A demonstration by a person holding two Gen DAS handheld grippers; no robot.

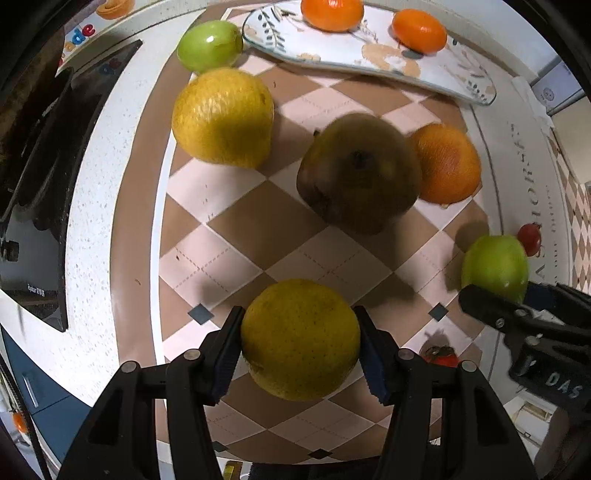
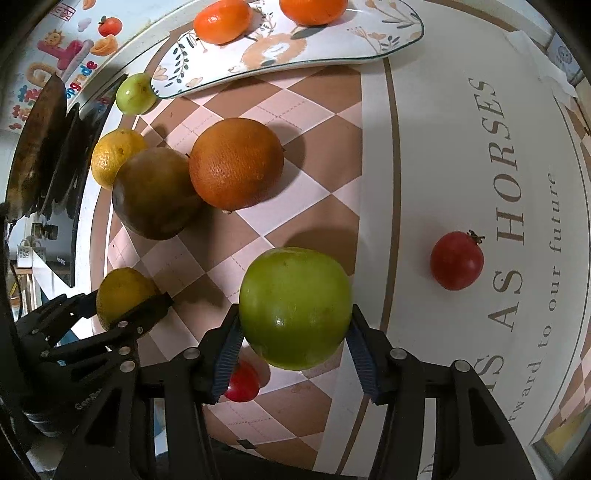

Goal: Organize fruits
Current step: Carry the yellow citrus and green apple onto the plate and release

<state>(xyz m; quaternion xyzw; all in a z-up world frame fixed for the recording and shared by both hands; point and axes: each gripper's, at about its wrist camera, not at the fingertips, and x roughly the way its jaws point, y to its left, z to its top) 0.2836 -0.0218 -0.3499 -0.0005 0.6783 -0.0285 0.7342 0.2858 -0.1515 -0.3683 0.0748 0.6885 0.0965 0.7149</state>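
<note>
Left wrist view, left gripper [image 1: 301,343] clamping dimpled round yellow citrus [image 1: 300,338], right gripper [image 2: 293,334] clamping glossy green apple [image 2: 295,306]

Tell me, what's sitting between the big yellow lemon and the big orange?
The brown pear sits between the yellow lemon and the orange, touching the orange. The left wrist view shows it best.

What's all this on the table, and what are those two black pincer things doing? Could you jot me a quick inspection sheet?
Surface: checkered tablecloth with printed lettering.
Job's things: patterned plate holding two tangerines; loose on the cloth are an orange, a brown pear, a yellow citrus, a small green apple and two small red fruits.
Clutter: nothing seen.
Grippers: left tongs clamp a yellow citrus; right tongs clamp a green apple.
Cables: nothing seen.
Surroundings: dark stove, wall stickers.
</note>
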